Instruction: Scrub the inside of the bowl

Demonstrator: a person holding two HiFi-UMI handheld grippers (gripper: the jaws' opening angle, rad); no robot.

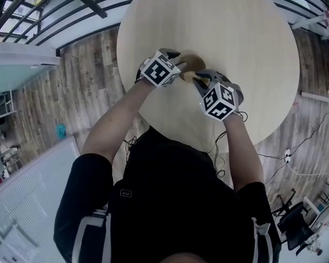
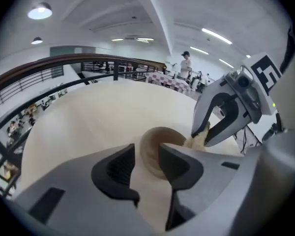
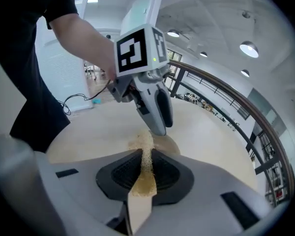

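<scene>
So we've got the little wooden bowl (image 1: 191, 64) sitting near the middle of the round pale table (image 1: 247, 32), upright, with both grippers crowded right around it. Our left gripper (image 2: 146, 156) has its jaws spread wide with nothing pinched between them. In its own view the bowl shows through the gap just ahead of the pads, and we honestly can't tell if a fingertip touches the rim. Our right gripper (image 3: 145, 173) is clamped tight on a tan, fibrous scrubbing pad (image 3: 146, 159), which sticks out past the jaws toward the bowl's near edge. Both grippers tilt downward, tips almost meeting over the bowl.
</scene>
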